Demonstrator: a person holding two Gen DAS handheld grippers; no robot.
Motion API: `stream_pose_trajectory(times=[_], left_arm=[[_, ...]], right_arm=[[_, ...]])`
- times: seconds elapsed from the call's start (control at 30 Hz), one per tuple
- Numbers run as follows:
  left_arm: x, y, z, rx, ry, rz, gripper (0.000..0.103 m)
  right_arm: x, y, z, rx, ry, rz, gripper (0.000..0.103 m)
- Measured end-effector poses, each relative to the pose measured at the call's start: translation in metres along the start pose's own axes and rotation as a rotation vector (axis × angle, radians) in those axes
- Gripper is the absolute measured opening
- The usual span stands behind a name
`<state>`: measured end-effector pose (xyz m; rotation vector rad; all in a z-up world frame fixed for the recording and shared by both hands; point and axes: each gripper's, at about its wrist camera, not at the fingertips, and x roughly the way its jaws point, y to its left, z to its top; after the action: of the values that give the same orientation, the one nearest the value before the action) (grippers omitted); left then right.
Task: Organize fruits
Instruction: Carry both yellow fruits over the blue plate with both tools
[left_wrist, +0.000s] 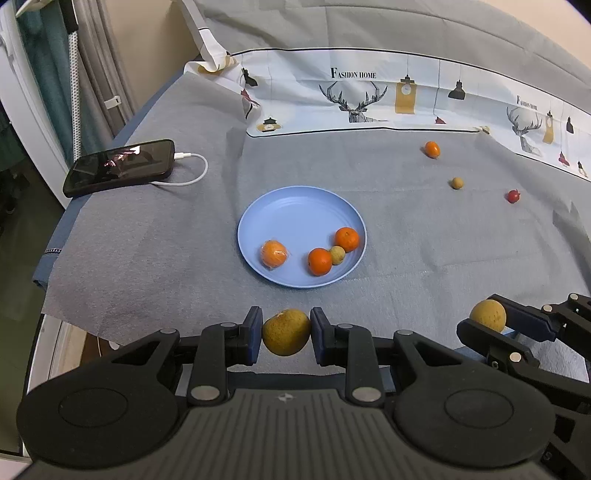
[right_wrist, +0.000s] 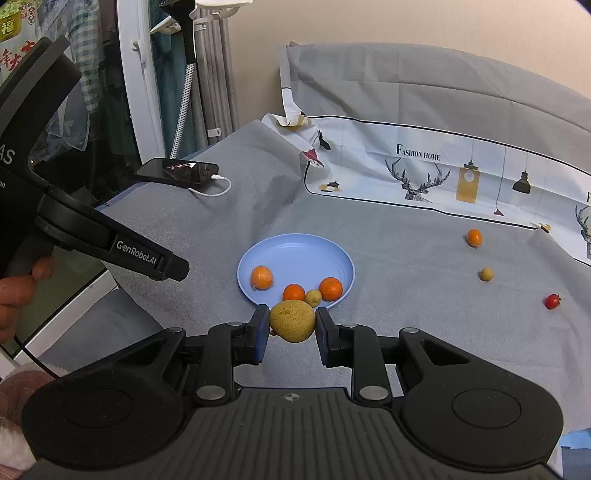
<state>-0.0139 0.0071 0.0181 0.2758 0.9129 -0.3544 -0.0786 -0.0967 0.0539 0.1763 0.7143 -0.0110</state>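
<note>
A blue plate lies on the grey cloth and holds three orange mandarins and one small tan fruit; the plate also shows in the right wrist view. My left gripper is shut on a yellow-brown round fruit, held just in front of the plate. My right gripper is shut on another yellow-brown round fruit, near the plate's front rim; it also shows in the left wrist view. Loose on the cloth to the right are a small orange fruit, a small tan fruit and a small red fruit.
A black phone with a white charging cable lies at the cloth's far left corner. A printed white cloth with deer pictures runs along the back. The bed edge drops off on the left, with curtains and a white door frame beyond.
</note>
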Motion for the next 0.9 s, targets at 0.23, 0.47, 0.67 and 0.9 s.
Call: stream_pose_trajectory(times=[0.23,0.47,0.67,0.9], left_arm=[[0.0001,-0.0004,-0.0004,0.002,0.003,0.0,0.03],[0.0022,-0.0006,-0.0013,0.007,0.004,-0.001,0.03],[0.0044,-0.0001,-0.0005,0.008,0.011,-0.001,0.03],[0.0084,0.0016,0.001,0.008,0.021,0.0,0.03]], right_arm=[[0.0013,0.0011,0.0004,0.003,0.003,-0.001,0.028],[0.0025,0.002,-0.0002,0.007,0.007,0.003,0.028],[0.0052,0.0027,-0.0007,0.007,0.014,0.003,0.028],[0.0088,0.0018,-0.0003,0.01,0.027,0.001,0.028]])
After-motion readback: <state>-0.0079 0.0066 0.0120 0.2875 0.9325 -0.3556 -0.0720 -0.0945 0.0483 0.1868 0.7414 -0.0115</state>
